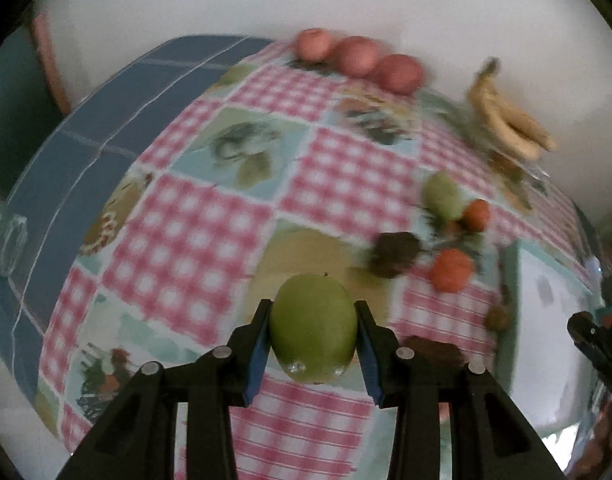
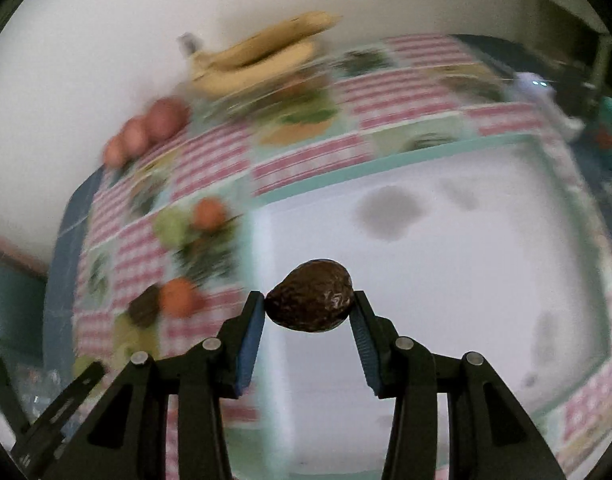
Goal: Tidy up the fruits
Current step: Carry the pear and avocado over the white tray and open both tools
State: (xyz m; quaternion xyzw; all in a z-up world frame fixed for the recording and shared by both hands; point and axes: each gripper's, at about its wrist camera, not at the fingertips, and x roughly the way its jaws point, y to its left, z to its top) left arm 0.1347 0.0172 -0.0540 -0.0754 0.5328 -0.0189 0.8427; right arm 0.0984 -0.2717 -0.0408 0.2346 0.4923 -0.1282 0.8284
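**Two fruits held above the bench, each needing a spot beside its own kind**

The left gripper (image 1: 313,334) is closed on a green fruit (image 1: 313,330), its blue pads pressing the left and right flanks, with the fruit's long axis running away from the camera, between the fingers. The fruit is clear of the checked cloth (image 1: 194,236) covering the bench. Its likely partner, a second green fruit (image 1: 441,196), lies farther off and to the right, just beside a small orange fruit (image 1: 477,214).

The right gripper (image 2: 309,310) holds a dark, rough-skinned avocado (image 2: 309,300) by its two ends, so its long axis runs crosswise, from one pad to the other. Directly below it is a white board (image 2: 445,264) with a teal edge (bare apart from a few grey marks). Another dark avocado (image 2: 144,306) rests on the cloth to the left, touching or nearly touching an orange fruit (image 2: 178,298).

Along the far edge, three red apples (image 1: 355,60) sit in a row and a bunch of bananas (image 1: 509,120) lies to their right, well apart from the held fruits.

Judging by this layout, the move turns on direction: the green fruit's match is far-right of the left gripper, while the avocado's match lies left of the right gripper, so the paths could cross near the middle cluster.
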